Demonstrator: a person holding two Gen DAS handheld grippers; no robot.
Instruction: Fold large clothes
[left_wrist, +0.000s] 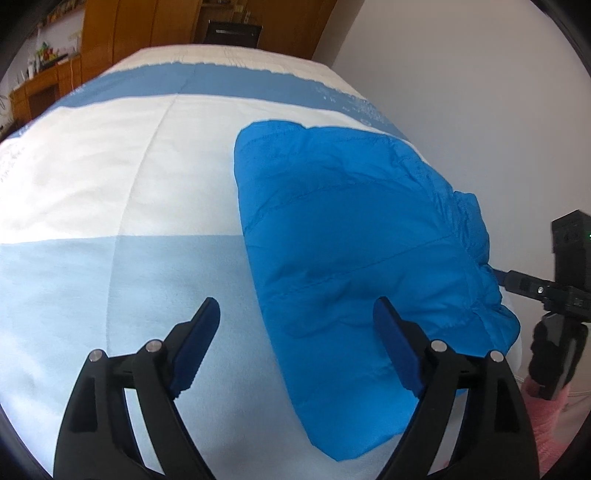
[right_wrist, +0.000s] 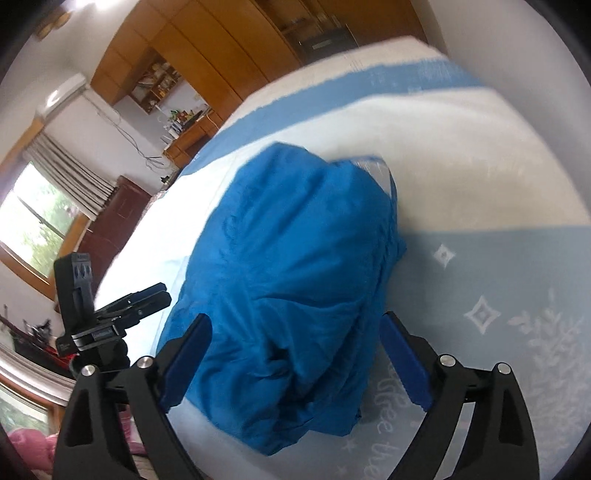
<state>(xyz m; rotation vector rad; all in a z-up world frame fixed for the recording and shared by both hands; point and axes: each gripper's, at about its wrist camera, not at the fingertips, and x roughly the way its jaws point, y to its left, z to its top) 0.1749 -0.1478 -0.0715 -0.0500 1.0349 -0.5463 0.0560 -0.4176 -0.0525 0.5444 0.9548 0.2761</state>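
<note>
A bright blue padded jacket (left_wrist: 354, 236) lies folded into a compact bundle on the bed, near its right edge. In the left wrist view my left gripper (left_wrist: 295, 306) hovers open over the jacket's near left edge, with one finger above the quilt and the other above the blue fabric. The right wrist view shows the same jacket (right_wrist: 295, 258) bunched below my right gripper (right_wrist: 295, 319), which stands wide open with its pads apart from the cloth. The right gripper's body (left_wrist: 546, 291) shows at the jacket's right side, and the left gripper (right_wrist: 140, 299) shows at its left.
A blue-and-white striped quilt (left_wrist: 110, 184) covers the bed. A white wall (left_wrist: 480, 92) runs along the bed's right side. Wooden wardrobes (right_wrist: 207, 48) and a desk (right_wrist: 188, 140) stand beyond the bed, with a window (right_wrist: 33, 229) to the left. Pink cloth (left_wrist: 550, 424) lies by the near corner.
</note>
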